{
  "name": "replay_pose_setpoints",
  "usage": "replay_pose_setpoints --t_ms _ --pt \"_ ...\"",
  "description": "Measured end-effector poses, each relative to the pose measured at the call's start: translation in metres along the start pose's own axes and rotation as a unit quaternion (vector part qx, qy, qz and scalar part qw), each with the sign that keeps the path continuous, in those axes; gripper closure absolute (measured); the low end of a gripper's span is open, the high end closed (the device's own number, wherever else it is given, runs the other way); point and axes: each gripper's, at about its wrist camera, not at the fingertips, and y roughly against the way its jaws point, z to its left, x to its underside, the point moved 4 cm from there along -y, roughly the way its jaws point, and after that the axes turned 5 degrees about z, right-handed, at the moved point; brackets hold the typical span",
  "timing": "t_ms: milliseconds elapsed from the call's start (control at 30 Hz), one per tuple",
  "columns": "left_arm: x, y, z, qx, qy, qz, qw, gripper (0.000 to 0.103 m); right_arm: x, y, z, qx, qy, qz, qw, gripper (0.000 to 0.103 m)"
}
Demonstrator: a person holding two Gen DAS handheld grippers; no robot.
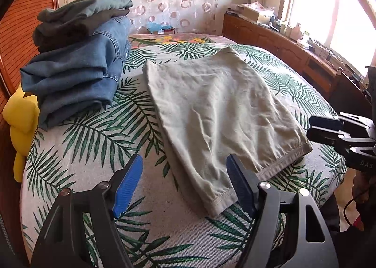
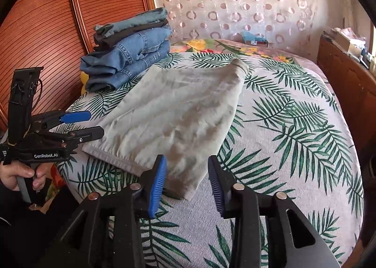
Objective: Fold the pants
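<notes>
Beige pants (image 1: 216, 112) lie folded lengthwise on the leaf-print bedspread (image 1: 77, 162), hems toward me. They also show in the right wrist view (image 2: 176, 112). My left gripper (image 1: 185, 183) is open, just above the near hem corner, touching nothing. It also shows in the right wrist view (image 2: 91, 124) at the left, beside the hem. My right gripper (image 2: 188, 185) is open, its jaws on either side of the near hem corner and just above it. It shows at the right edge of the left wrist view (image 1: 326, 128), and I cannot tell its state there.
A stack of folded jeans and dark pants (image 1: 77, 61) sits at the bed's far left by the wooden headboard (image 2: 47, 21). A yellow plush toy (image 1: 21, 126) lies beside it. A wooden cabinet (image 1: 282, 49) with clutter runs along the right under the window.
</notes>
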Motion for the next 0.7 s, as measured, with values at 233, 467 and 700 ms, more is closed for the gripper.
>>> replay_pose_setpoints --t_ms 233,467,700 --pt "0.008 -0.017 0.001 -0.003 0.0 0.023 0.9997 0.028 0.004 -0.017 -0.003 0.012 -0.007 0.018 1.0 0.062" --pt "0.012 -0.016 0.001 -0.003 -0.006 0.009 0.9999 0.025 0.007 -0.026 -0.002 0.017 -0.014 0.027 0.999 0.062" --pt "0.014 -0.013 0.005 0.001 -0.001 0.016 0.9999 0.025 0.01 -0.024 -0.003 0.013 -0.018 0.024 0.999 0.062"
